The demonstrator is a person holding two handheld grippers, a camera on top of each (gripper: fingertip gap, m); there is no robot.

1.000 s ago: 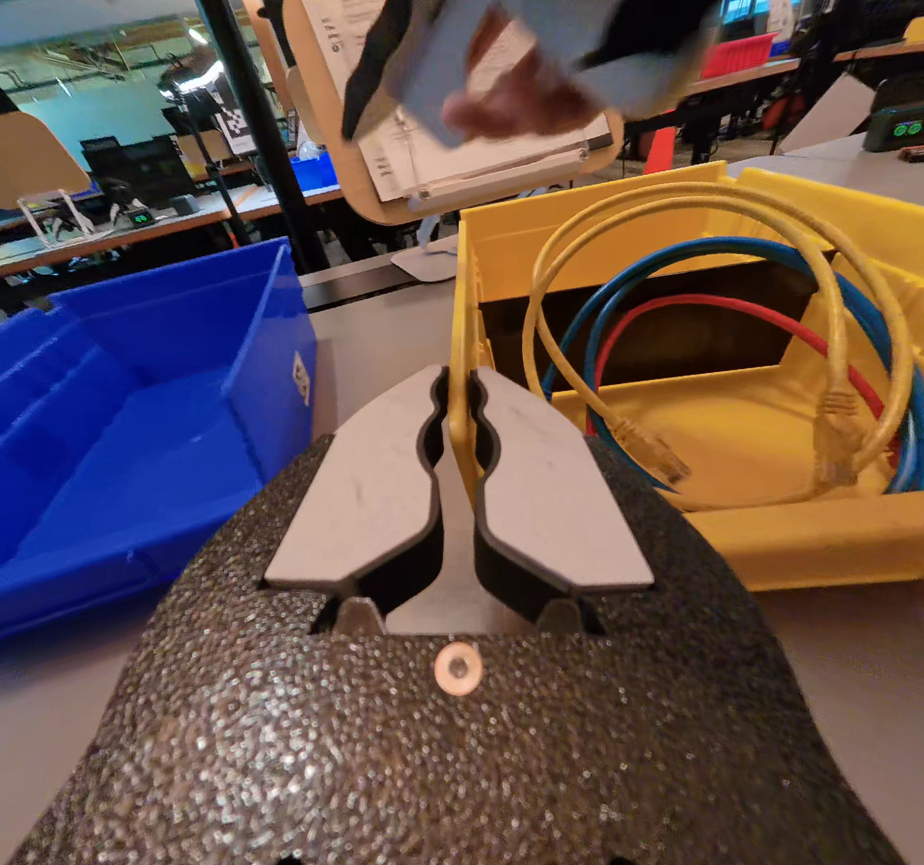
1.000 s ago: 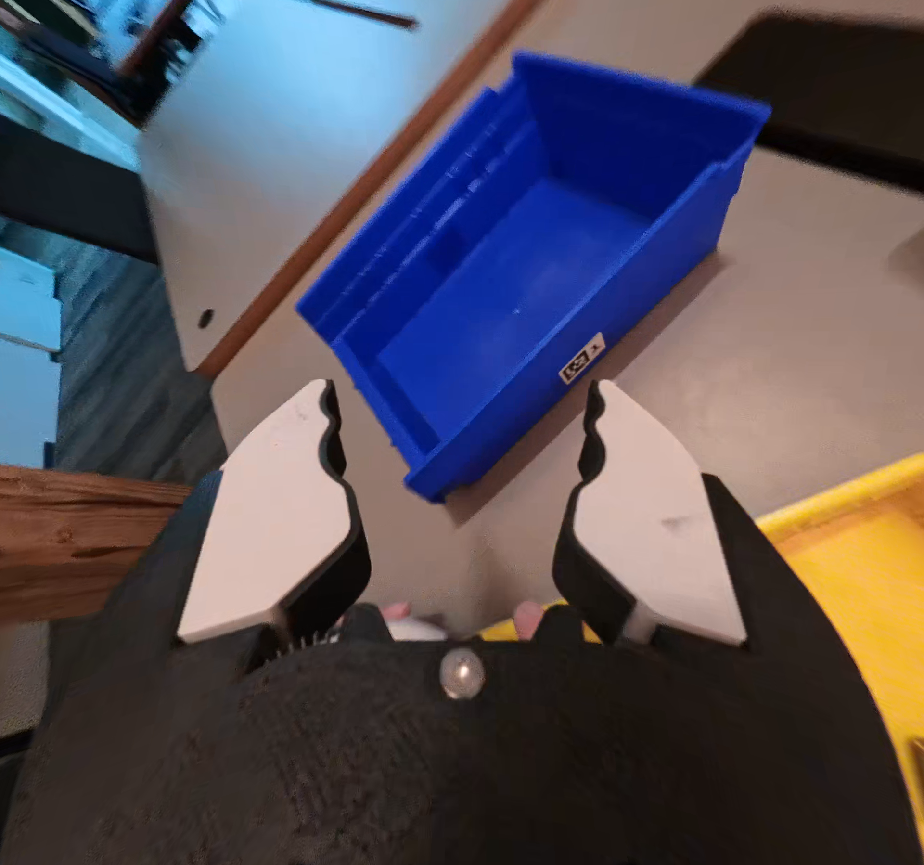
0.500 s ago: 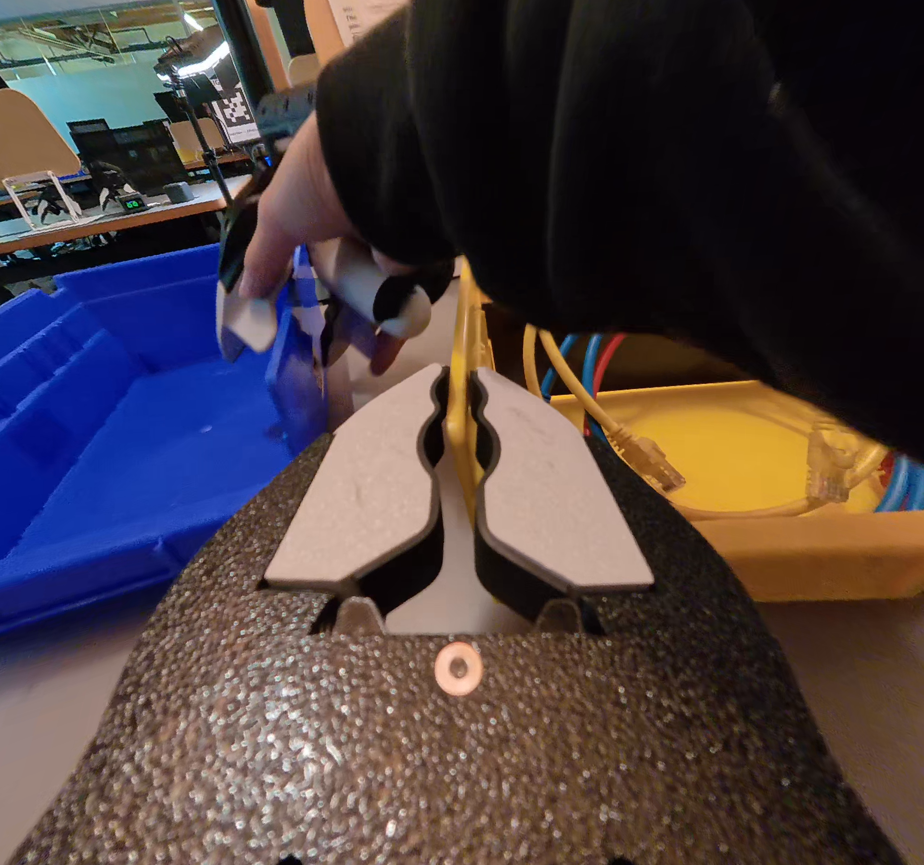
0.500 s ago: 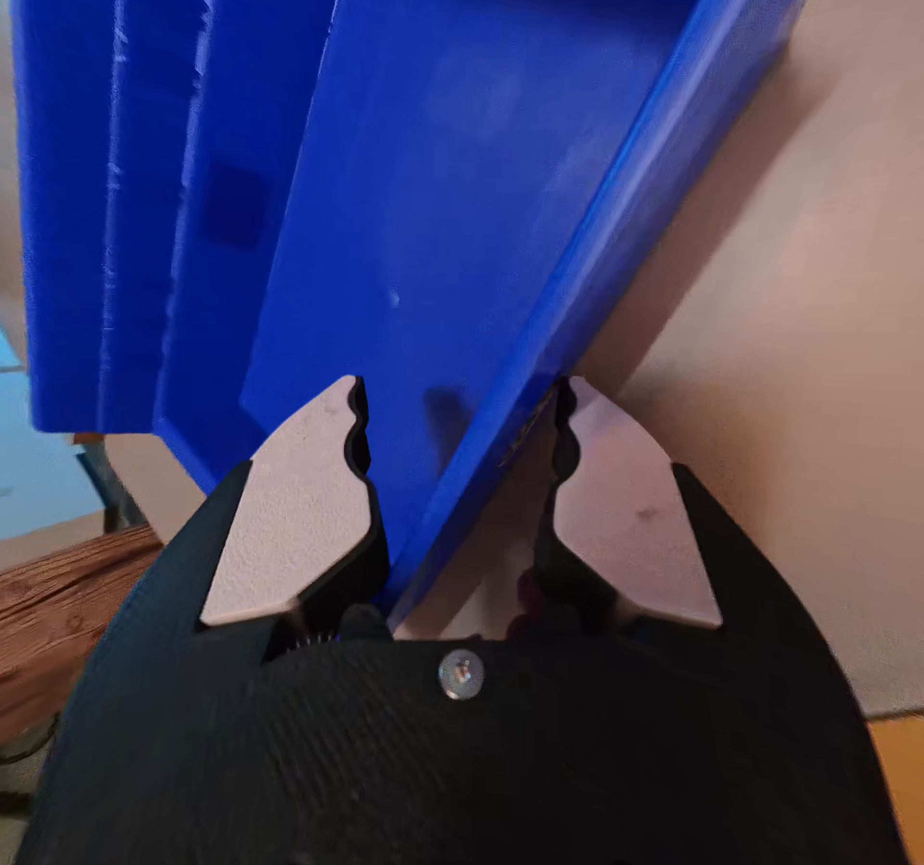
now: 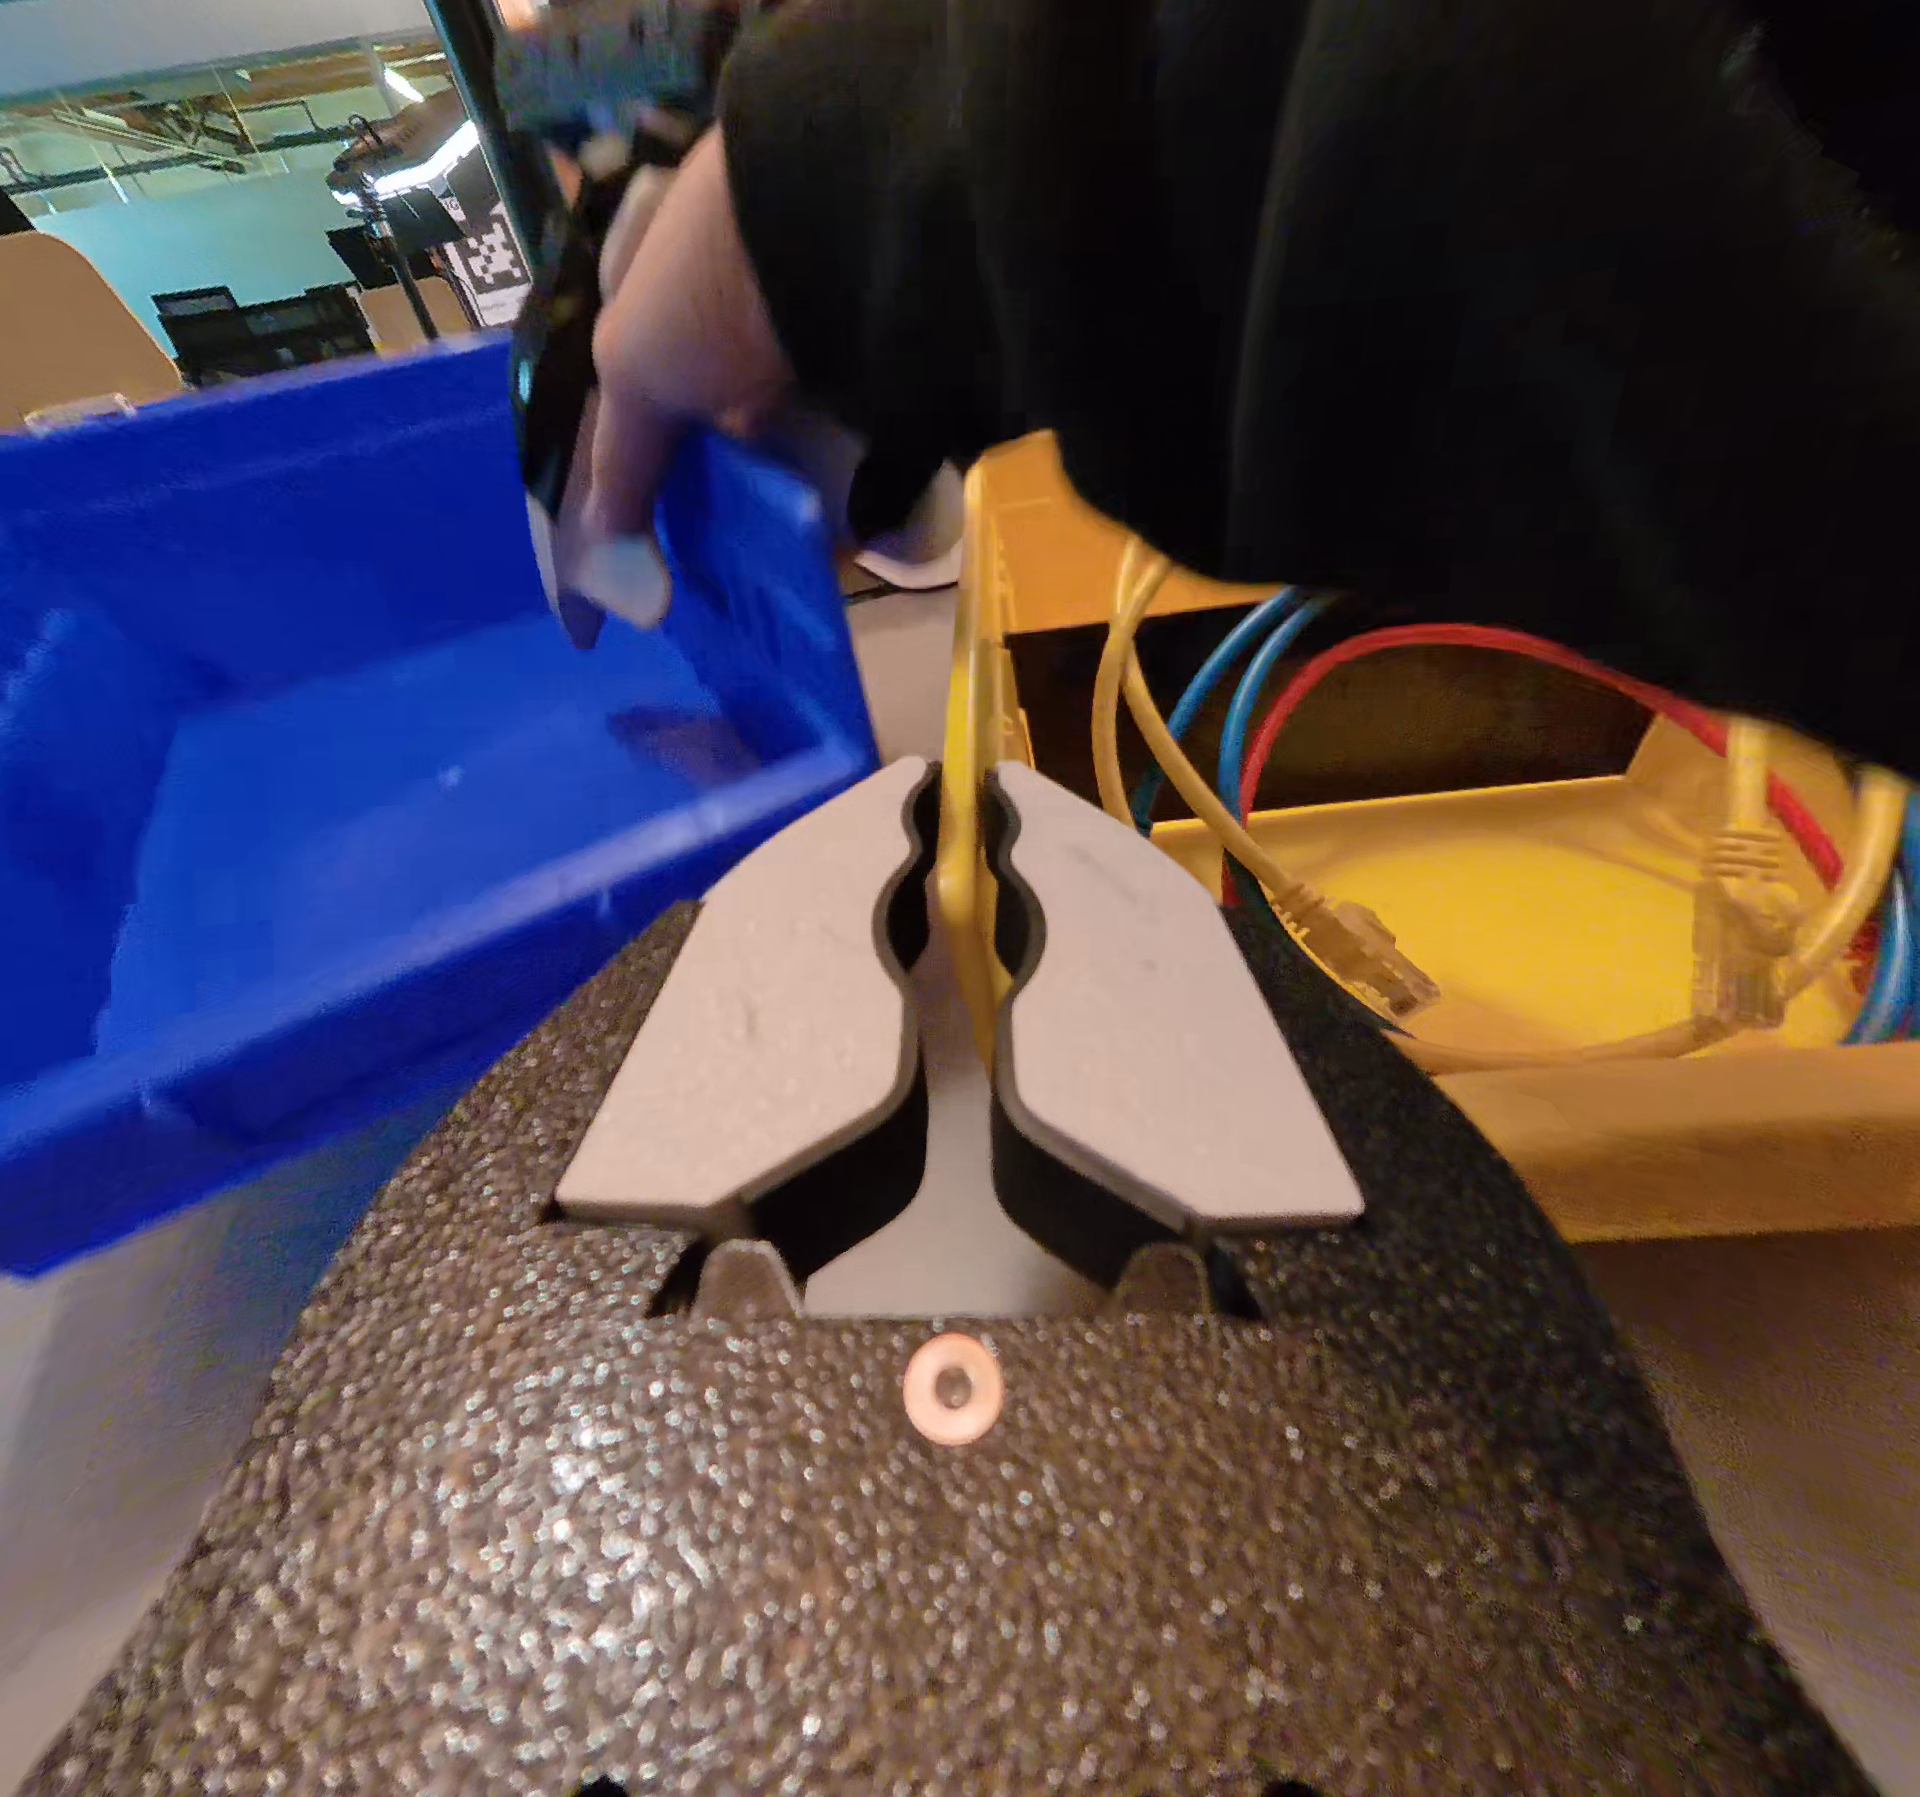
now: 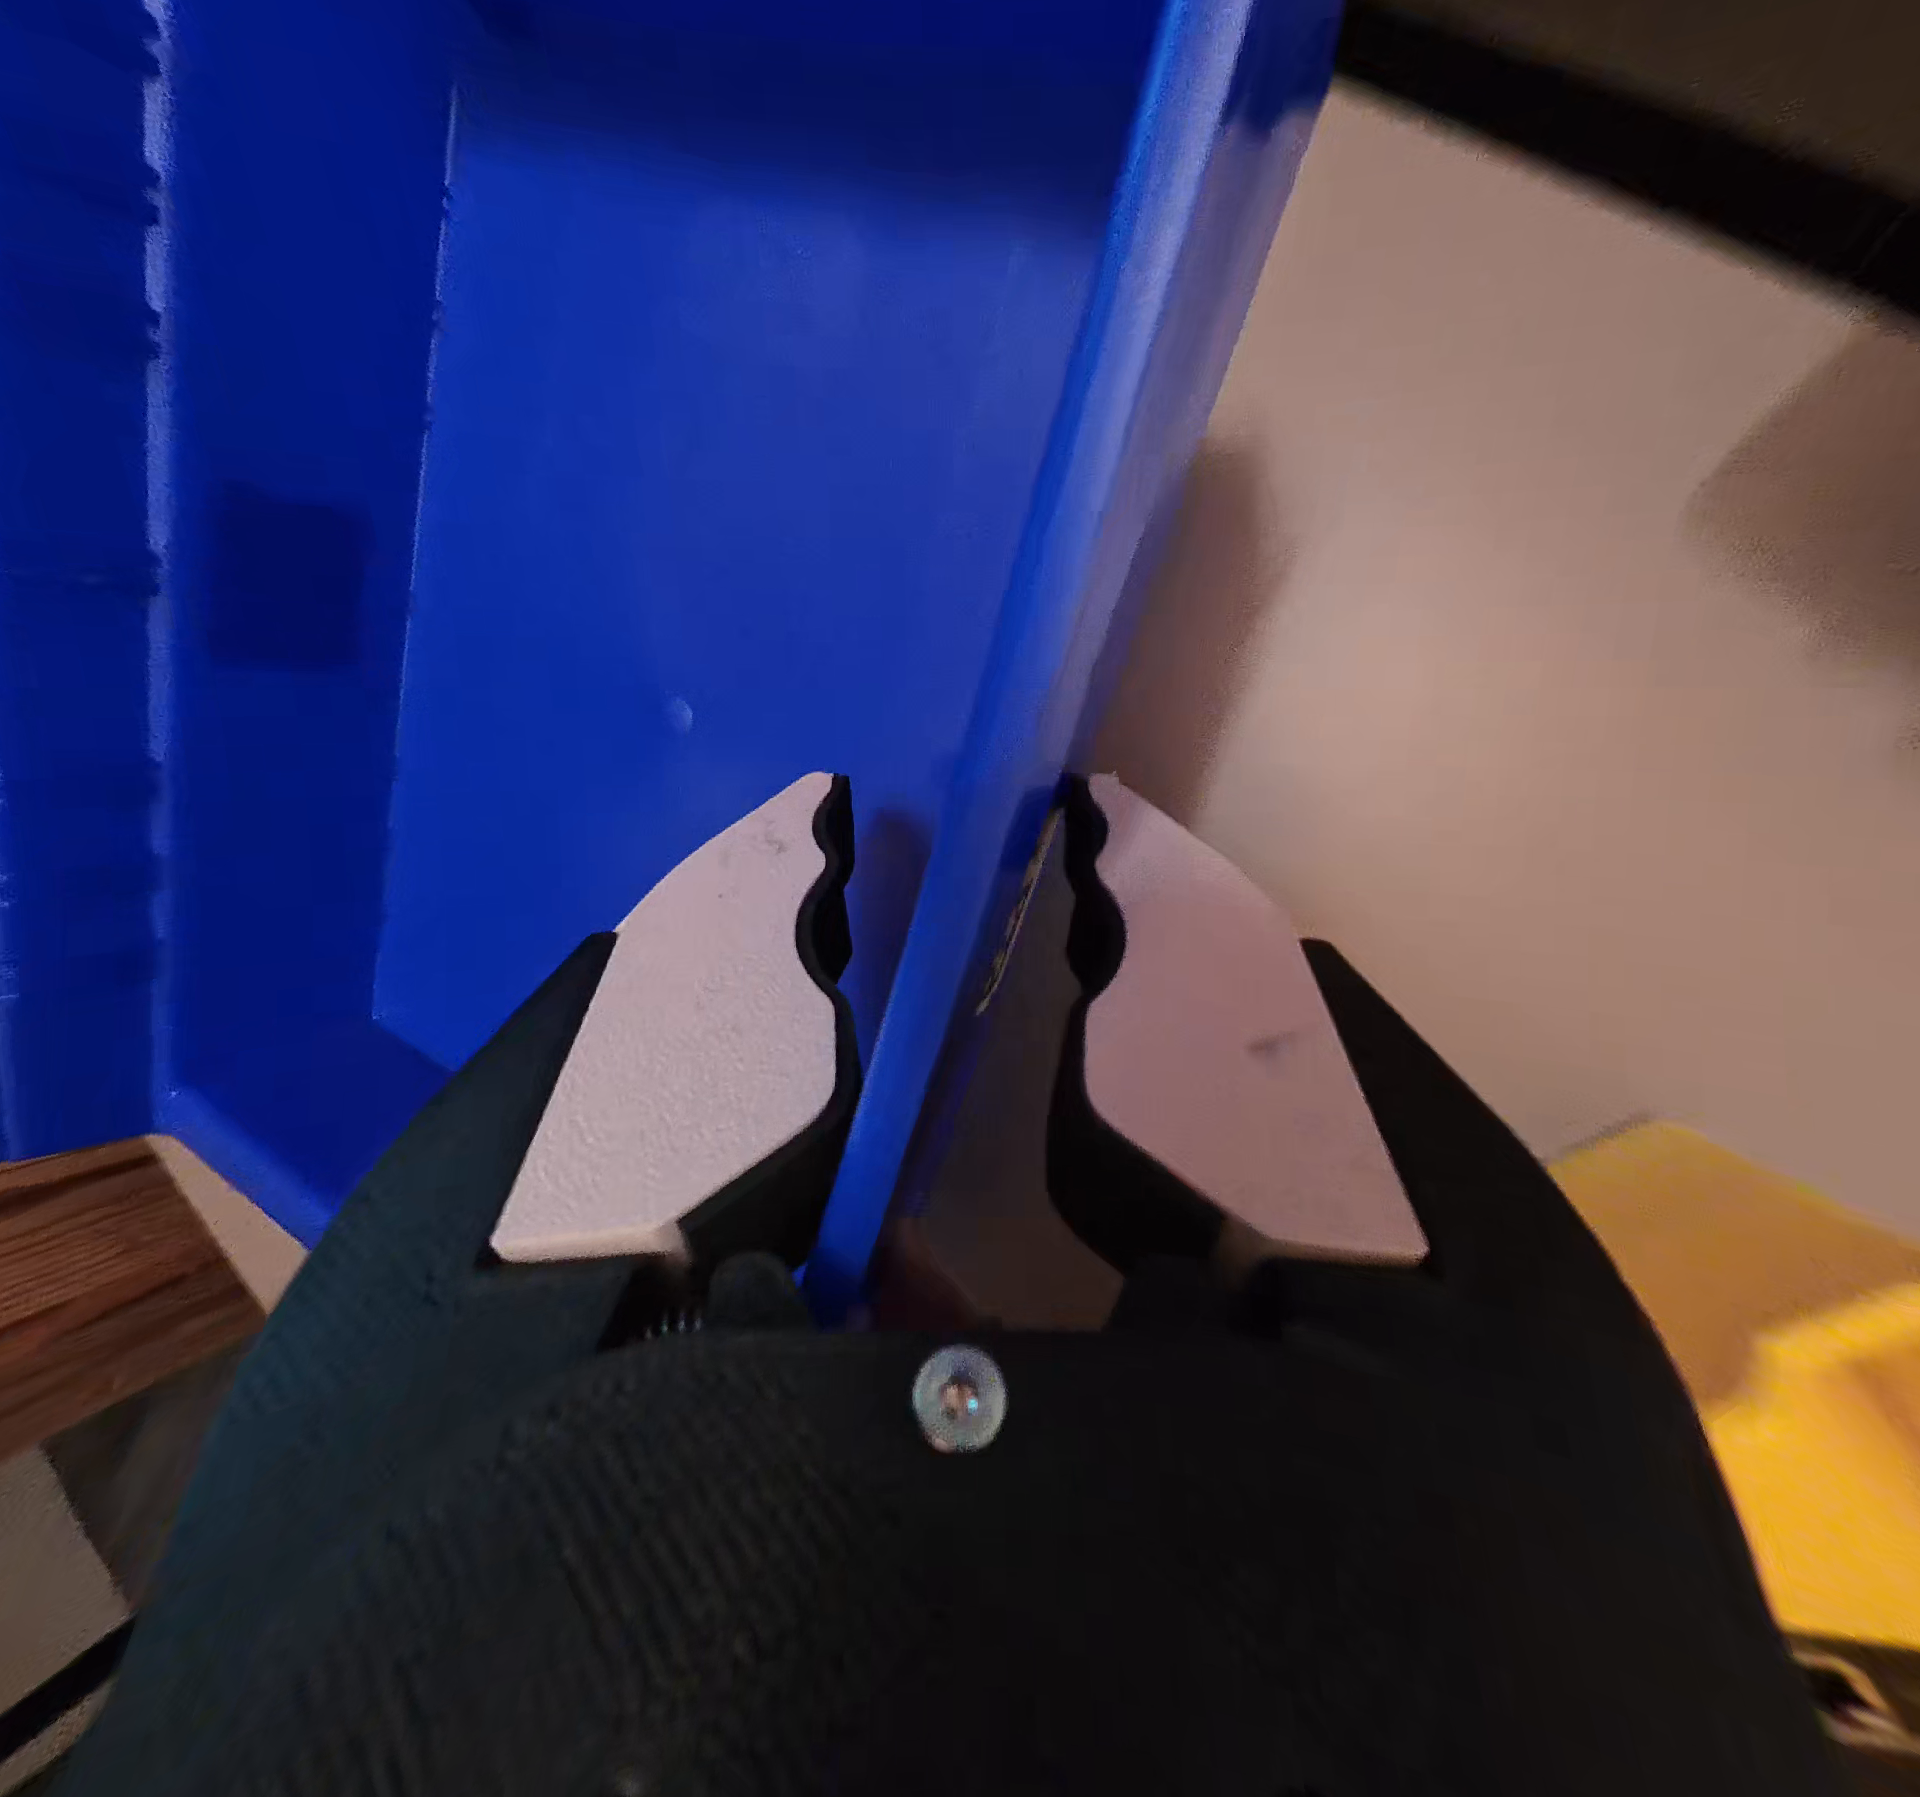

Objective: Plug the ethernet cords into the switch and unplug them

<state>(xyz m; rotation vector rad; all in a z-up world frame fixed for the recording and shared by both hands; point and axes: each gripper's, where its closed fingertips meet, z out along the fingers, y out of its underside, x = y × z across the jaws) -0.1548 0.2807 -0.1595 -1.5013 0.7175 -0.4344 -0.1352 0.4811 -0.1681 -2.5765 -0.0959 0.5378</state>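
Note:
My left gripper (image 5: 961, 781) is shut on the left wall of the yellow bin (image 5: 1662, 1155). Inside the bin lie a yellow ethernet cord (image 5: 1132, 708) with clear plugs (image 5: 1371, 958), a blue cord (image 5: 1236, 687) and a red cord (image 5: 1455, 651). A dark shape (image 5: 1351, 719) fills the bin's back; I cannot tell what it is. My right gripper (image 6: 961, 791) straddles the blue bin's (image 6: 675, 397) side wall and is shut on it. It also shows in the left wrist view (image 5: 748, 552), held by a hand in a black sleeve (image 5: 1351, 241).
The blue bin (image 5: 312, 895) is empty and stands just left of the yellow bin (image 6: 1714, 1280) on the grey table (image 6: 1455, 604). The black sleeve hides the yellow bin's back right. A wooden edge (image 6: 104, 1259) lies at the lower left.
The right gripper came down over the blue bin's wall and closed on it. The blue bin has shifted closer to the yellow bin. The left gripper has kept its hold.

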